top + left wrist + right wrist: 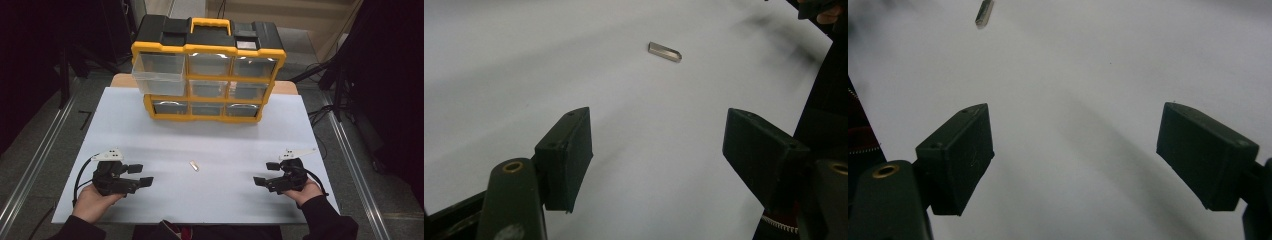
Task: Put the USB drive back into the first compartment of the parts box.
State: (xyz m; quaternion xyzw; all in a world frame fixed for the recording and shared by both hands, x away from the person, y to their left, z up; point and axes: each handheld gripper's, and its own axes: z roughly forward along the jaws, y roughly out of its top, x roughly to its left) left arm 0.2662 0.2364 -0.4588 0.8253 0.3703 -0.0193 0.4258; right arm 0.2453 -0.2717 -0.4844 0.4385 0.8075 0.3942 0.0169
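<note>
A small flat metal piece [193, 165] lies on the white table top [210, 145], midway between the two hands. In the left gripper view the metal piece [664, 51] sits well beyond the jaws. My left gripper [141, 175] rests at the front left, open, jaws wide apart and empty [656, 150]. My right gripper [266, 173] rests at the front right, also open and empty [1075, 150]. The metal piece [984, 12] appears at the upper left in the right gripper view.
A yellow and black drawer organizer [207, 70] stands at the back of the table. Its top left clear drawer [159, 68] is pulled out toward me; the others are pushed in. Dark floor and metal rails flank the table.
</note>
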